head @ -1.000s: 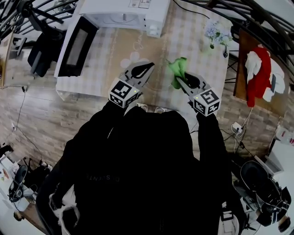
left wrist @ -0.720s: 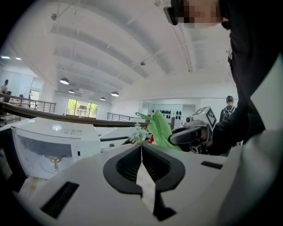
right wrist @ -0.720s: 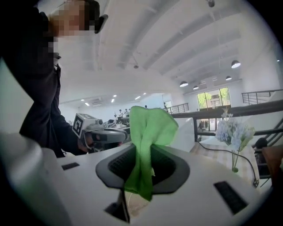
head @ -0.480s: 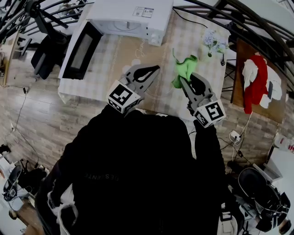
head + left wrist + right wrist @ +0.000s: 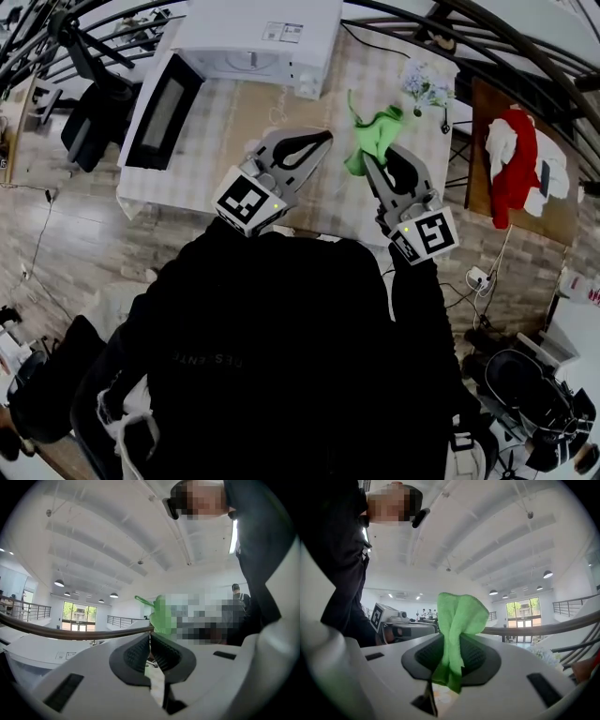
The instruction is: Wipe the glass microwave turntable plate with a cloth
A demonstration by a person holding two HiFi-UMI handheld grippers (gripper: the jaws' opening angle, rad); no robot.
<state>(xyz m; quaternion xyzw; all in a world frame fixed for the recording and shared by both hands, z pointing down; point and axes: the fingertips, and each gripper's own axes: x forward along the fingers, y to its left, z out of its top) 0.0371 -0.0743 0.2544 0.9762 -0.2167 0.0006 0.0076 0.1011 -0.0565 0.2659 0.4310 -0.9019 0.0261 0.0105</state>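
Note:
My right gripper (image 5: 367, 161) is shut on a bright green cloth (image 5: 371, 141), which bunches up past the fingertips over the checked tablecloth (image 5: 412, 197). In the right gripper view the cloth (image 5: 457, 616) is pinched between the dark pads of that gripper (image 5: 451, 641) and stands above them. My left gripper (image 5: 323, 139) is held beside it at the same height, its jaws closed, and nothing shows between them in the left gripper view (image 5: 150, 637). Both grippers tilt upward toward the ceiling. No glass turntable plate shows in any view.
A white microwave (image 5: 258, 33) stands at the table's far edge with its dark door (image 5: 159, 105) swung open to the left. A small bunch of flowers (image 5: 424, 82) stands at the far right. A chair with red and white clothing (image 5: 516, 169) stands right of the table.
Both grippers have risen closer to the head camera and drifted slightly toward the microwave. The green cloth stays gripped in the right one.

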